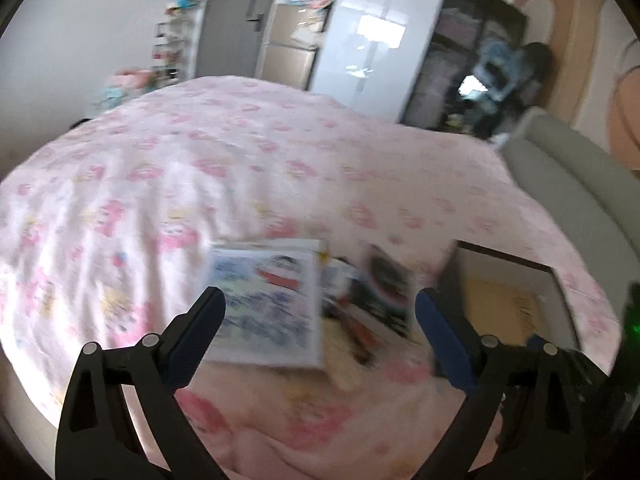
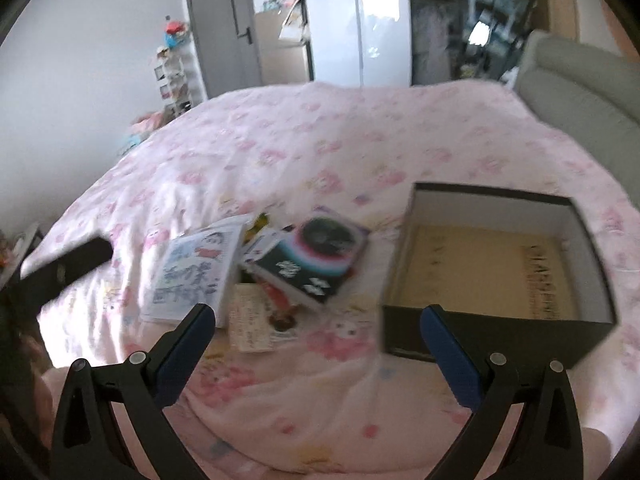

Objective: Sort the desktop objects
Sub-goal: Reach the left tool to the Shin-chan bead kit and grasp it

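Observation:
A pile of objects lies on a pink bedspread. A white comic-cover book (image 1: pixel 264 304) (image 2: pixel 196 272) lies at the left of the pile. A dark box with a round print (image 2: pixel 312 260) (image 1: pixel 388 288) lies beside it, over a card (image 2: pixel 252 320) and a small red item (image 1: pixel 356 332). An open black box with a tan floor (image 2: pixel 496 276) (image 1: pixel 508 300) stands at the right. My left gripper (image 1: pixel 320 300) is open just above the book and pile. My right gripper (image 2: pixel 318 316) is open, between the pile and the black box. The left gripper also shows in the right wrist view (image 2: pixel 60 268).
The bedspread (image 1: pixel 240 160) covers a wide bed. A grey padded headboard (image 2: pixel 580 88) is at the right. A white wardrobe (image 2: pixel 360 20), a grey door (image 2: pixel 220 32) and shelves with toys (image 2: pixel 176 64) stand behind the bed.

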